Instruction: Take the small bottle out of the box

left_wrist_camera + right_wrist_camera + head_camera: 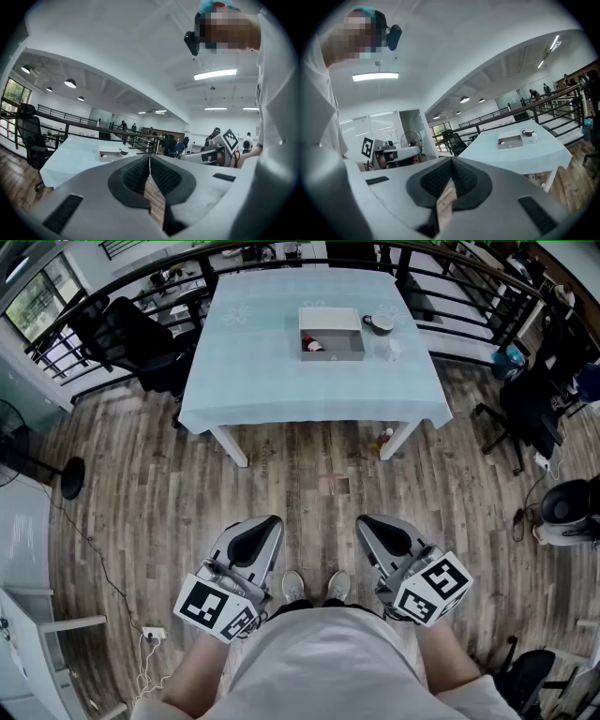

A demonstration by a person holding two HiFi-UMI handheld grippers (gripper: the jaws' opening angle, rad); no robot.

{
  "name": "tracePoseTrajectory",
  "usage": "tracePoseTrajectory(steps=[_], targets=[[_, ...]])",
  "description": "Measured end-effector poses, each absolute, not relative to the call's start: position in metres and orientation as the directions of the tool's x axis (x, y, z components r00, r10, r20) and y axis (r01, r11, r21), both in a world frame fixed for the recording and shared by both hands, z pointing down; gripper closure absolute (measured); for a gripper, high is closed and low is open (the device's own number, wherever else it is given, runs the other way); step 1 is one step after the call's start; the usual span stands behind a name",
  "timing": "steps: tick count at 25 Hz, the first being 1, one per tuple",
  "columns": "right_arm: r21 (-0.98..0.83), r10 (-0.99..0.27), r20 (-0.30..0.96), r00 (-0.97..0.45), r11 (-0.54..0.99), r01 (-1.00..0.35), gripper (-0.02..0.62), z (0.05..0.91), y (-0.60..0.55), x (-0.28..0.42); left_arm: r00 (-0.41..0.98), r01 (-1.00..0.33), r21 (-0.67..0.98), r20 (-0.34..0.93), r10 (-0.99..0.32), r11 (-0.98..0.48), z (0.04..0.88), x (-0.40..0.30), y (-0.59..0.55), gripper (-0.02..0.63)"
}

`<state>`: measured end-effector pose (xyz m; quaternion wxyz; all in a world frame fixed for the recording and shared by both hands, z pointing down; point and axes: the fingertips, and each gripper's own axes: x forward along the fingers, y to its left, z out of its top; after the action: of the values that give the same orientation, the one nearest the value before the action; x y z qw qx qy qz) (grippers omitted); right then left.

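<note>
A grey open box (330, 334) stands on the far half of the light blue table (281, 381), well ahead of me. A small bottle (313, 346) with a red part lies inside it at the left. Both grippers hang close to my body, far from the table. The left gripper (267, 524) is shut with nothing between its pads, and so is the right gripper (368, 524). The left gripper view shows the box (110, 153) beyond the closed left gripper (149, 157). In the right gripper view, the box (510, 141) sits far off past the closed right gripper (451, 162).
A dark cup (380, 323) and a clear glass (392, 351) stand right of the box. A black office chair (141, 338) is at the table's left, a floor fan (66, 474) further left. A bottle (384, 439) stands by the table's right leg. Wooden floor lies between me and the table.
</note>
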<state>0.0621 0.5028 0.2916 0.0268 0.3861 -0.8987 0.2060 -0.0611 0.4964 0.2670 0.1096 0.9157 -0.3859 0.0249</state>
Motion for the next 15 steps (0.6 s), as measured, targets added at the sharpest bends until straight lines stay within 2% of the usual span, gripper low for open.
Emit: tracePoseTrajectory(steps=[15], targets=[[-0.393, -0.674, 0.205, -0.709, 0.607, -0.691, 0.572, 0.296, 0.492, 0.078, 0.692, -0.721, 0.174, 0.134, -0.709, -0.671, 0.267, -0.046, 0.49, 0.583]])
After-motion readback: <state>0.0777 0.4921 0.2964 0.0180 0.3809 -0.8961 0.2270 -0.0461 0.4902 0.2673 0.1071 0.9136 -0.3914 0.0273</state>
